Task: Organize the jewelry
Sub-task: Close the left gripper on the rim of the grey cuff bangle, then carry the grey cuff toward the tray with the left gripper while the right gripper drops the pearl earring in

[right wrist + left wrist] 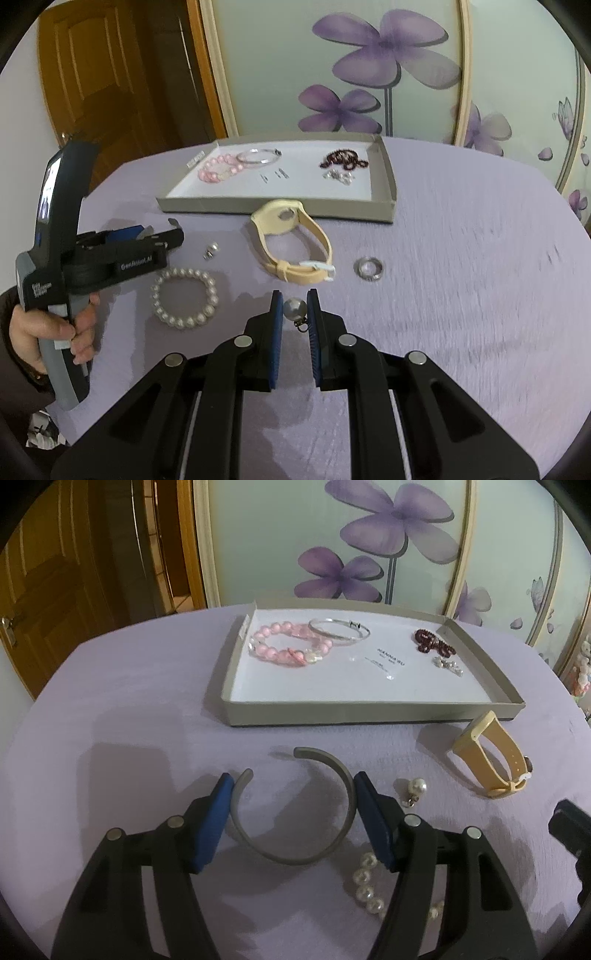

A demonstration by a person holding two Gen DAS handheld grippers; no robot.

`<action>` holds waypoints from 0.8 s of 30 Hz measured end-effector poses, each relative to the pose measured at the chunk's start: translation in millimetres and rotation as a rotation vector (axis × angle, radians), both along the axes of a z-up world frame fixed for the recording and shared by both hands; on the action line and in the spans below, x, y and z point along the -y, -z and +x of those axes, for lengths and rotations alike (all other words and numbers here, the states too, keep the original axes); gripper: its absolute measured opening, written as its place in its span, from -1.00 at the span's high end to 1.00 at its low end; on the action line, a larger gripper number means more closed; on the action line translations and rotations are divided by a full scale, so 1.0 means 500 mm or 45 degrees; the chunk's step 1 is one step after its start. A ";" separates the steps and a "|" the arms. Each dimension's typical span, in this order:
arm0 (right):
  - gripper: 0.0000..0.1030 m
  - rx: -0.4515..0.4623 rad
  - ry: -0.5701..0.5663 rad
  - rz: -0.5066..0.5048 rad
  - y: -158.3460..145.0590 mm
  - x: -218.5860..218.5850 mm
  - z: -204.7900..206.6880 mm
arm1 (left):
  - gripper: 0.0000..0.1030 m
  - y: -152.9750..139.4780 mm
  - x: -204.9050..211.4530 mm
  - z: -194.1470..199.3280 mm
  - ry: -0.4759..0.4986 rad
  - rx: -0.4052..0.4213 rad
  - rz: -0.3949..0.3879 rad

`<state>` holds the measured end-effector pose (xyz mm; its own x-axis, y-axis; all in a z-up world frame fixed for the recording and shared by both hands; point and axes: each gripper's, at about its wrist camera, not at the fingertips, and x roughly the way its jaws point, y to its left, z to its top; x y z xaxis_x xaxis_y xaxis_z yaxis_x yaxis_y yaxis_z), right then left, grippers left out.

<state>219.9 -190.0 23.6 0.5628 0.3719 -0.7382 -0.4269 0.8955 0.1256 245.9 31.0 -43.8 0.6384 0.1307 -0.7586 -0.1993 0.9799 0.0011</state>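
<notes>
On the lilac tablecloth [461, 295], the left gripper [293, 794] holds a grey open cuff [295, 808] across its width, both blue pads touching the band. The right gripper [294, 308] is narrowed onto a pearl earring [294, 308], gripped between the pad tips, its metal clasp hanging below. The tray [388, 192] sits at the far side and contains a pink bead bracelet [286, 646], a silver bangle [338, 633] overlapping it, a dark red bead string [432, 644] and a small silver piece [448, 664]. A beige watch [295, 243] lies just in front of the tray. A pearl bracelet [184, 299] lies left of the right gripper; a ring [368, 268] lies to its right.
</notes>
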 end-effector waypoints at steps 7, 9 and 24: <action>0.74 0.033 -0.040 0.002 -0.016 -0.029 -0.003 | -0.28 -0.034 -0.015 -0.014 -0.004 0.066 -0.006; 0.74 0.037 -0.048 0.001 -0.018 -0.035 -0.005 | -0.28 -0.041 -0.018 -0.016 -0.005 0.077 -0.011; 0.74 0.188 -0.086 0.023 -0.090 -0.067 0.001 | -0.28 -0.097 -0.016 -0.015 0.015 0.198 0.007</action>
